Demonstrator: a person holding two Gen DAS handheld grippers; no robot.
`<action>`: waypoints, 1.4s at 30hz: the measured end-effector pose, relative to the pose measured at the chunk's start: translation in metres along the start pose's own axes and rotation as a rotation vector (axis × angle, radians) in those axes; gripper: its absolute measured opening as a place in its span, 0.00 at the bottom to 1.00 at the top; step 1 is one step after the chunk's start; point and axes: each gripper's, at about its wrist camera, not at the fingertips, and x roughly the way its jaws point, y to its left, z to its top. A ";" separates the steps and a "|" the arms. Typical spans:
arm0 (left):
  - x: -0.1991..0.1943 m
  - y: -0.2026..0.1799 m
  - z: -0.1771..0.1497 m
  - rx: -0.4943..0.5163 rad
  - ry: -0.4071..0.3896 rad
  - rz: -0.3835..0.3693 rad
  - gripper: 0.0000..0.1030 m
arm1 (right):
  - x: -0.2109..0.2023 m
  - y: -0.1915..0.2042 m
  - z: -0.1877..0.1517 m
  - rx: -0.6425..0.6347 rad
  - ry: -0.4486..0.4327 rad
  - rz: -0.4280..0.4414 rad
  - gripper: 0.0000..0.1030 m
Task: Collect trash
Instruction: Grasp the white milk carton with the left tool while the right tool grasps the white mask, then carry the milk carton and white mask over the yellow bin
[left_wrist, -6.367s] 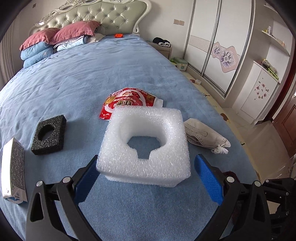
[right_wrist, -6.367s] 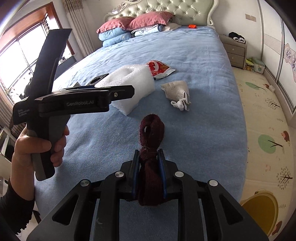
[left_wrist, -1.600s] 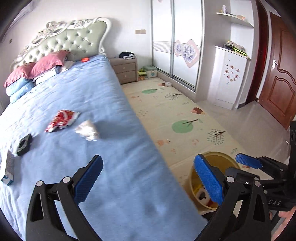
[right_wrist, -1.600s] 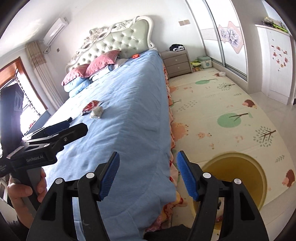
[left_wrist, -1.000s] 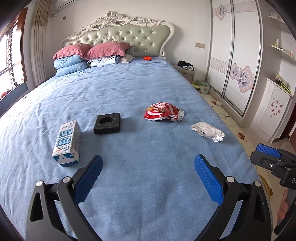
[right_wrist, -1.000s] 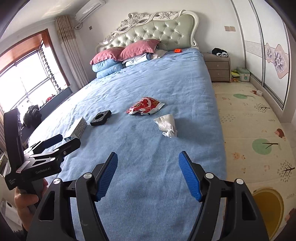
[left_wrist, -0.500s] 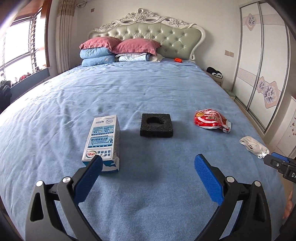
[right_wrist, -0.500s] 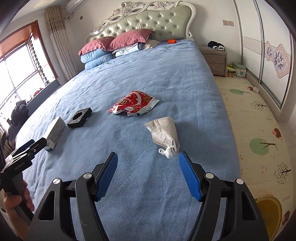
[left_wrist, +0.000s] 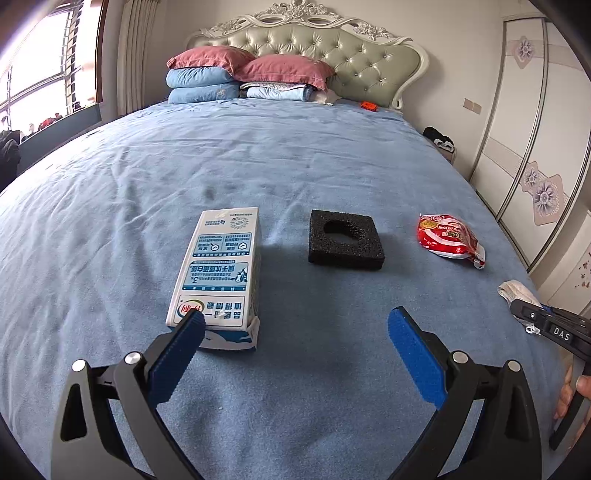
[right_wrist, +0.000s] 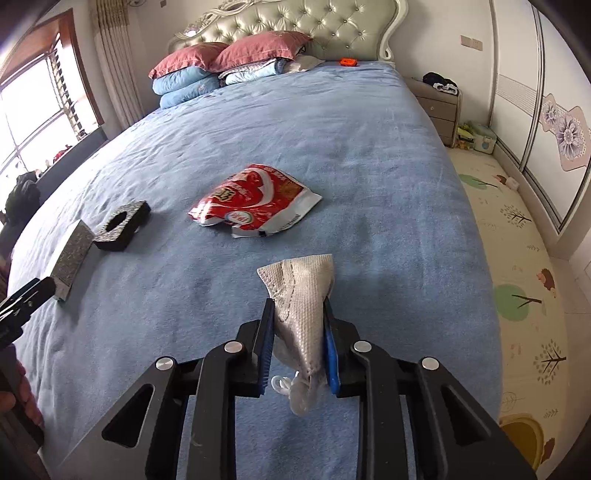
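1. Right hand-held gripper (right_wrist: 298, 325): blue-padded fingers pinched together on a crumpled white woven face mask (right_wrist: 303, 295), mid-body; wide end projecting forward past the fingertips, elastic loop and narrow end hanging below the pads (right_wrist: 266, 343).
2. Mask above the blue bedspread (right_wrist: 369, 155), near the bed's right edge. Contact with the cover: cannot tell.
3. Left hand-held gripper (left_wrist: 295, 325): fingers spread wide apart, nothing between them, low over the near part of the bed.
4. White-and-blue printed milk carton (left_wrist: 218, 273) lying flat on the bedspread, long axis pointing away from the camera; near end just beyond the left pad (left_wrist: 177, 354), which overlaps the carton's near-left corner in view. Touching or not: cannot tell.
5. Black square foam block with an oval hole (left_wrist: 345, 240) flat on the cover, beside the carton to its right, apart from it.
6. Red-and-white crinkled plastic snack bag (right_wrist: 255, 201) further right, flat, well apart from the foam; ahead of the held mask in the right wrist view.
7. Pink and blue pillows (left_wrist: 221, 74) stacked against the tufted pale-green headboard (left_wrist: 354, 55) at the far end.
8. Small orange object (right_wrist: 348, 61) on the cover near the headboard; too small to identify.
9. Yellow round bin (right_wrist: 524, 435) on the patterned floor mat (right_wrist: 517, 229), right of the bed, partly behind the gripper frame.
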 end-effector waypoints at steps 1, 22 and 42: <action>0.000 0.002 0.000 -0.006 -0.005 0.001 0.96 | -0.004 0.005 -0.003 0.000 -0.003 0.035 0.22; 0.043 0.051 0.017 -0.087 0.093 0.014 0.96 | -0.025 0.105 -0.027 -0.142 0.039 0.314 0.22; 0.017 0.037 0.000 -0.071 0.062 -0.016 0.52 | -0.038 0.100 -0.044 -0.120 0.014 0.326 0.22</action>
